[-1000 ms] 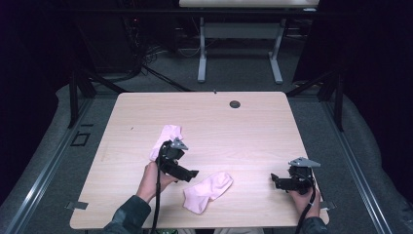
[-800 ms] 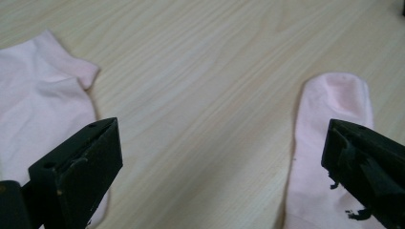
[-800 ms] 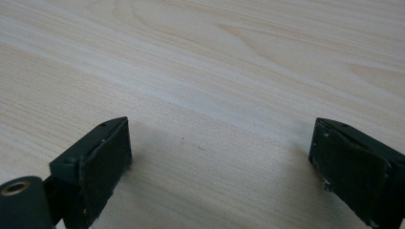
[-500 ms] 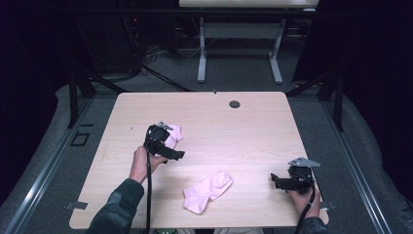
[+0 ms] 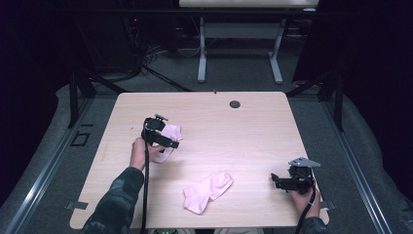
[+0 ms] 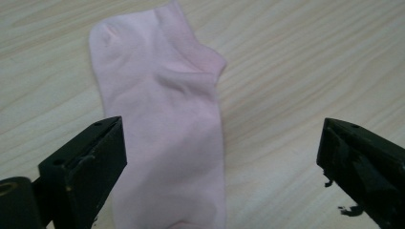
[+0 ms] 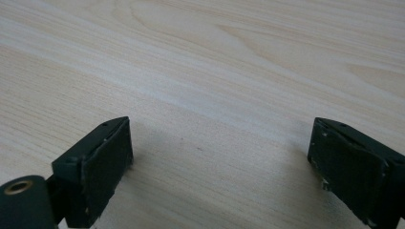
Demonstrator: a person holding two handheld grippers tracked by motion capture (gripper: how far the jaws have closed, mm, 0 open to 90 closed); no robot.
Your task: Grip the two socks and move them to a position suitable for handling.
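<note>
The work in hand concerns two pink socks on the desk [image 5: 253,126].

**Left gripper.** The left gripper [image 5: 168,140] is positioned over the far sock [image 5: 171,132], which lies on the left half of the desk. In the left gripper view its jaws are released and spread wide. The far sock [image 6: 162,119] lies flat on the wood between them, running away from the camera, with one jaw over its edge and the other over bare desk. The jaws do not grasp the fabric; whether they touch it cannot be determined.

**Right gripper.** The right gripper [image 5: 285,183] sits near the right front corner of the desk, well apart from both socks. The right gripper view shows its jaws released, with bare wood grain between them.

**Second item.** The near sock [image 5: 208,191] lies slightly rumpled near the front edge, between the two grippers and touching neither.

**Other fixtures.** A round cable grommet [image 5: 235,104] is set into the desk near its far edge.

**Progress.** Judged from the layout, the task is at an early stage:

1. The socks lie apart, not paired or stacked.
2. Neither sock is held.
3. The far sock appears already laid out flat; the near sock is not yet straightened.

Remaining work, as far as can be judged: close on the far sock, bring the two socks together, and align them.
</note>
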